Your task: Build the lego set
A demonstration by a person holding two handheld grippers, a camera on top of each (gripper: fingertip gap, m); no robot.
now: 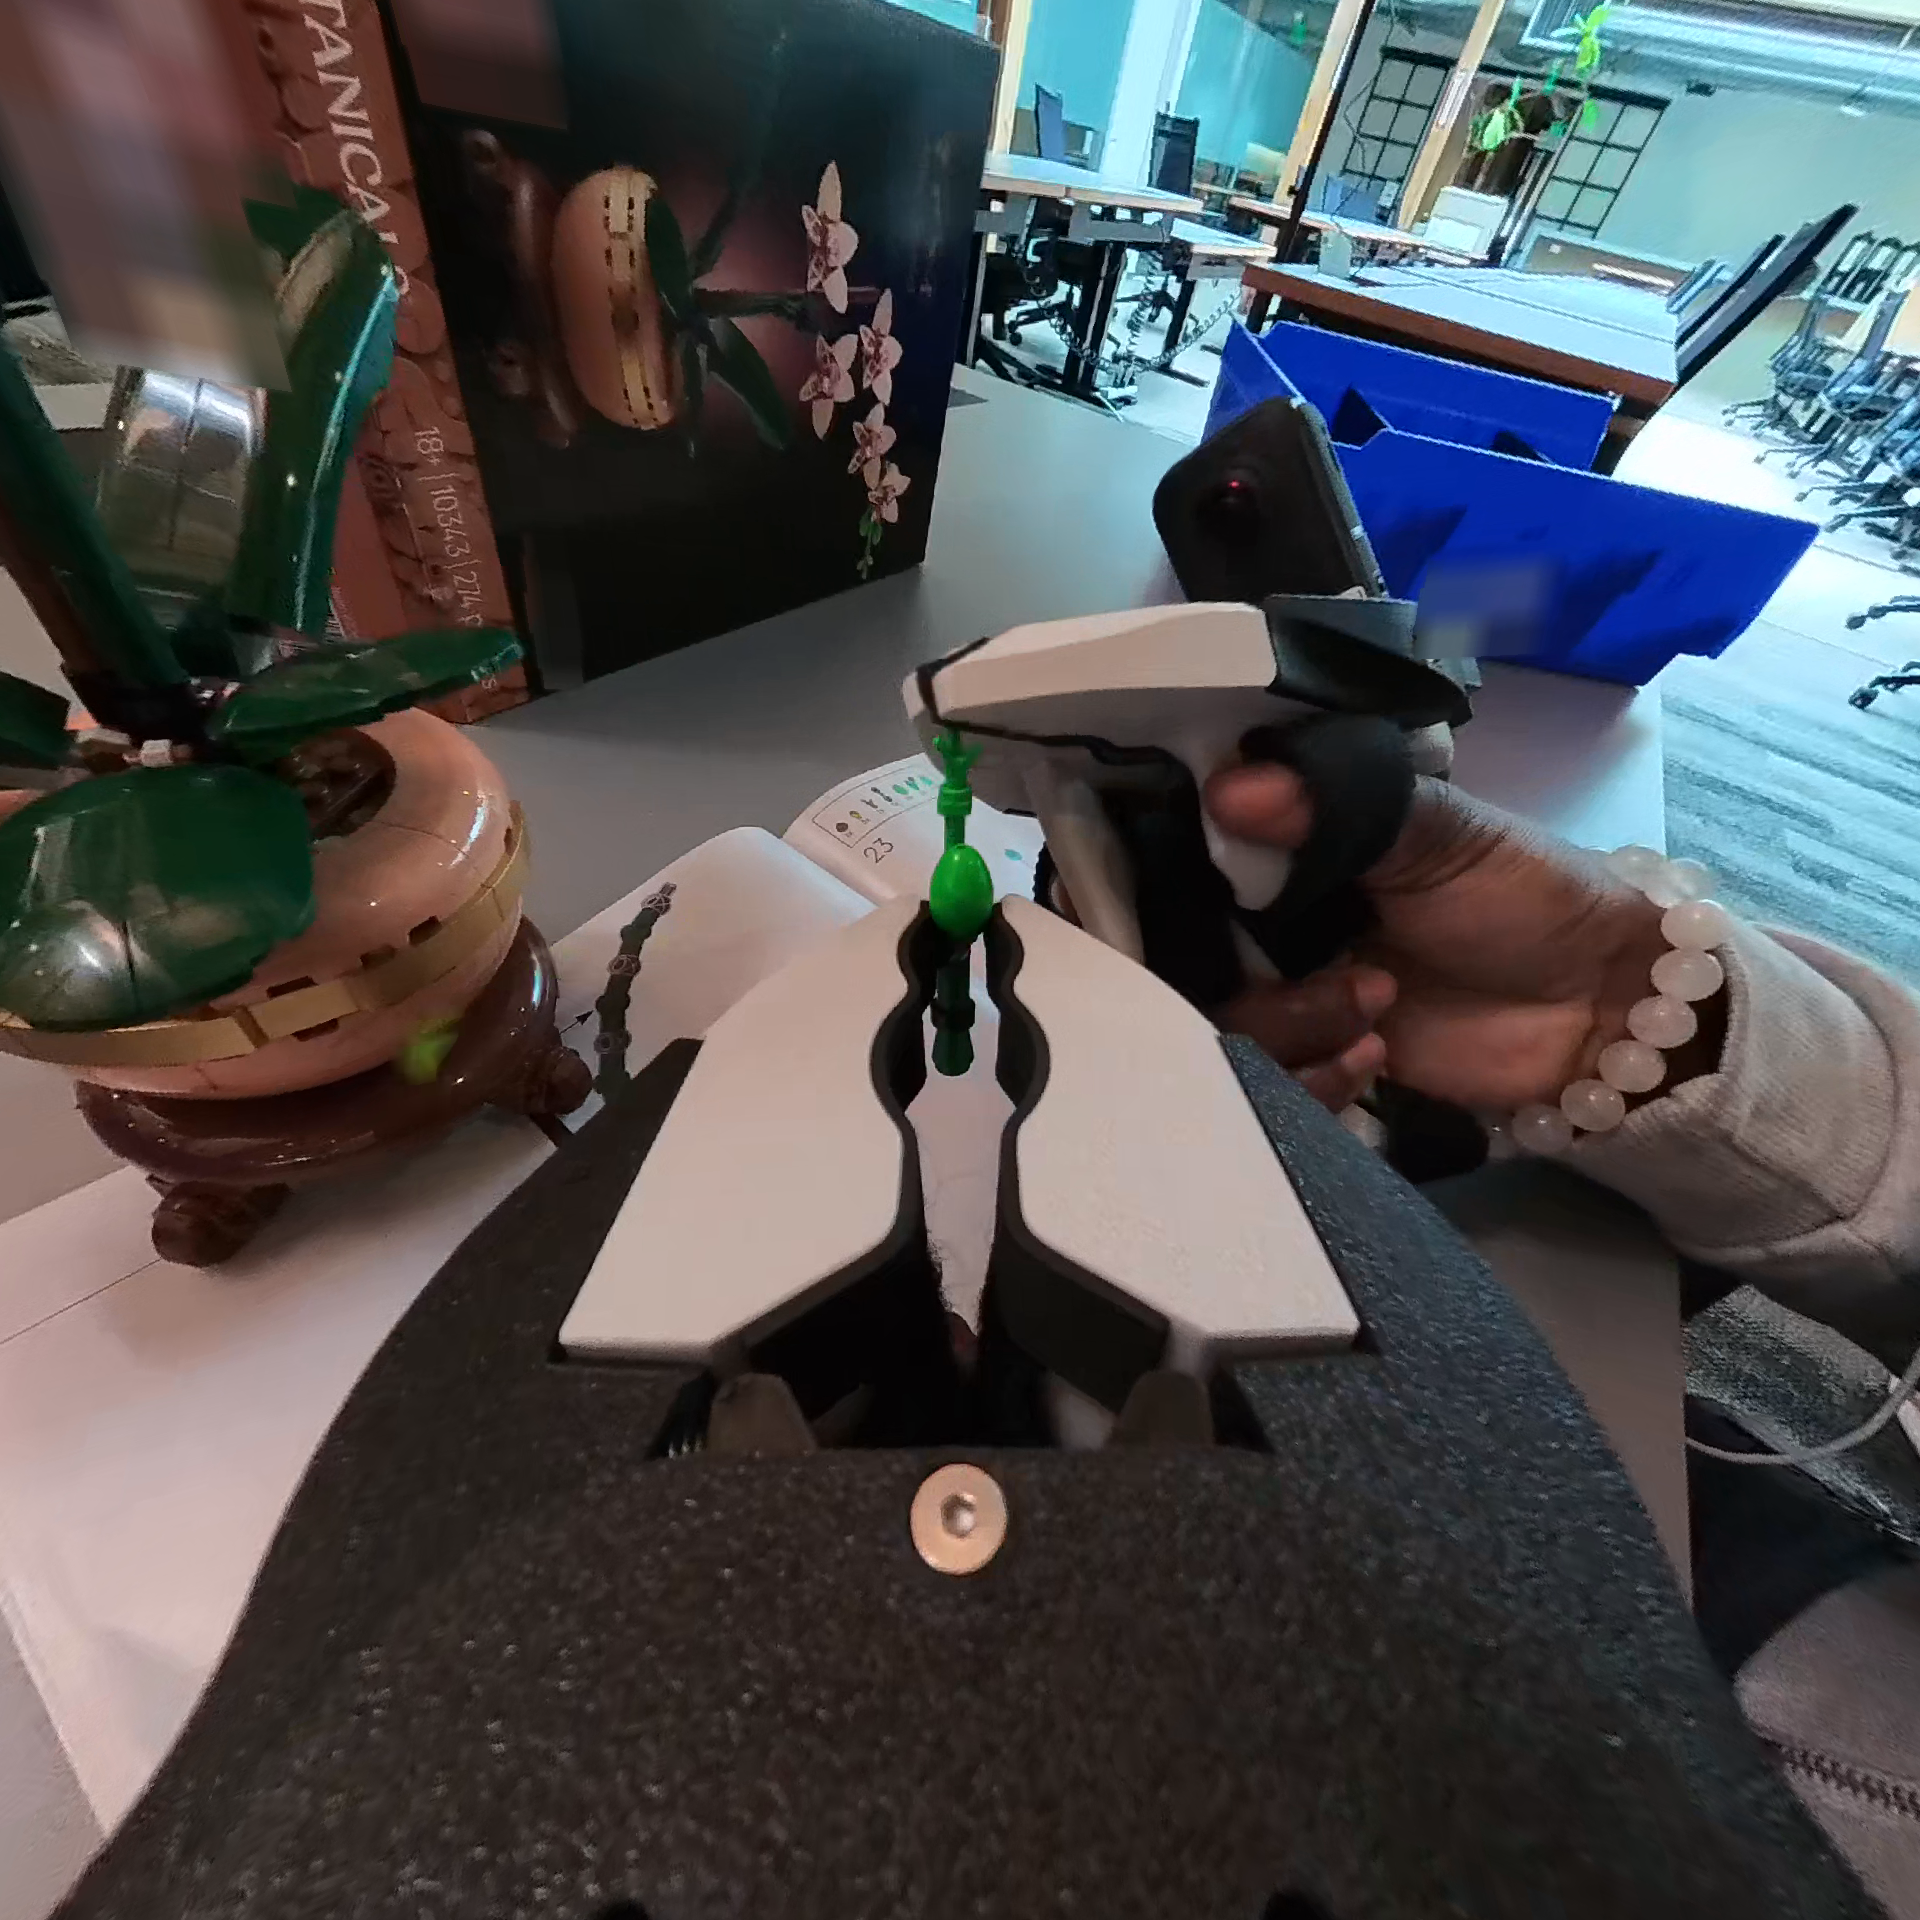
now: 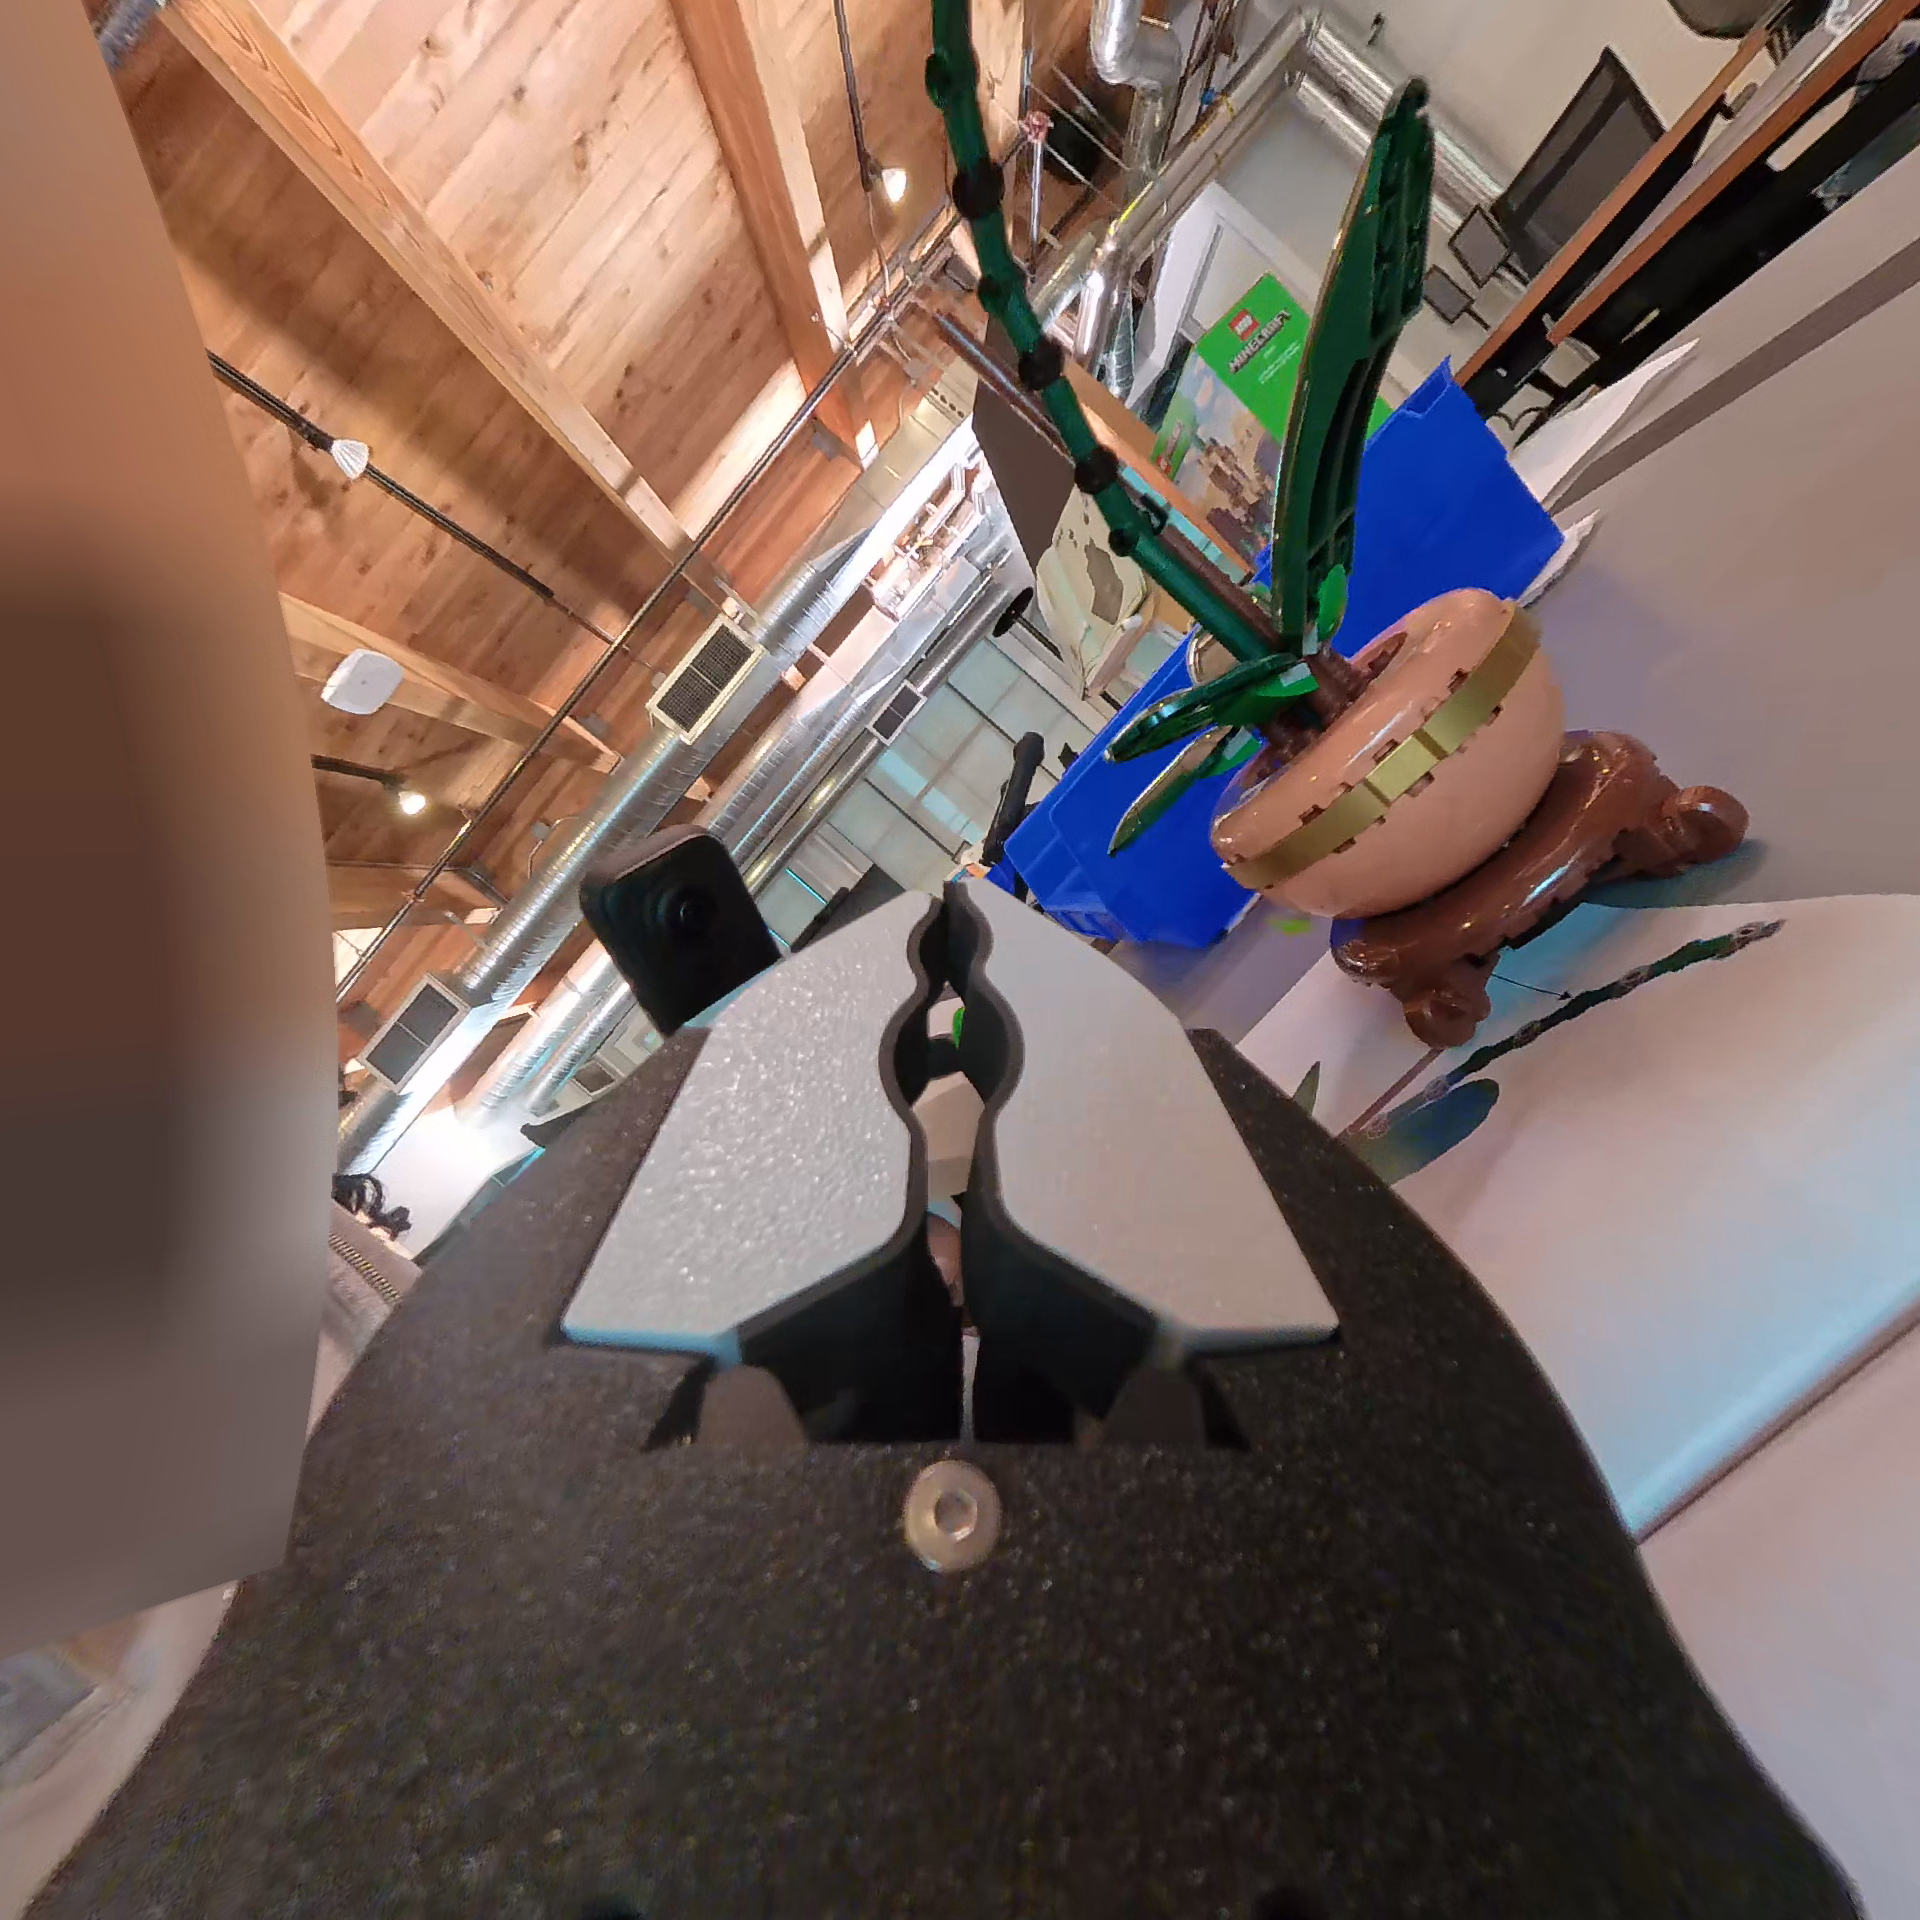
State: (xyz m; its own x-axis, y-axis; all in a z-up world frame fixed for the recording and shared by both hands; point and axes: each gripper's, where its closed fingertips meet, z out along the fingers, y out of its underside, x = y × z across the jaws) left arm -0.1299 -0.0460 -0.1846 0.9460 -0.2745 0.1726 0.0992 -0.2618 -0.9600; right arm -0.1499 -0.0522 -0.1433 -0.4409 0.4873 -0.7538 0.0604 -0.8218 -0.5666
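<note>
so we've got the left gripper point(image 1: 961, 920) clamped on the dark green stem point(image 1: 951, 1023), fingers pressed together around it just below the bright green bud point(image 1: 958, 878). holding it low like that keeps the top free, which looks like the whole point, since the thin light green tip point(image 1: 952, 774) sticks up out of the bud and that's the end being worked on.

the right gripper point(image 1: 930, 701) comes in sideways from the right, with a hand point(image 1: 1455, 935) squeezing its handle, and its nose meets the very top of that tip. from the left wrist view its fingers look together on the tip. from its own view the fingers point(image 2: 831, 1091) sit nearly shut with a bit of green point(image 2: 954, 1023) peeking in the gap, so we'd say it's pinching that piece, though the contact itself is mostly hidden.

both are held up above the open booklet point(image 1: 727, 894), probably so we can check against the page while joining parts. the pot point(image 1: 343, 935) with its dark leaves point(image 1: 135, 883) sits to the left on the table point(image 1: 727, 686), untouched, well apart from the sprig. its tall stalk point(image 2: 1023, 332) is already in, so our guess is this little bud sprig goes on there once it's finished. box point(image 1: 665, 312) stands behind, blue bin point(image 1: 1507, 499) off to the right.
</note>
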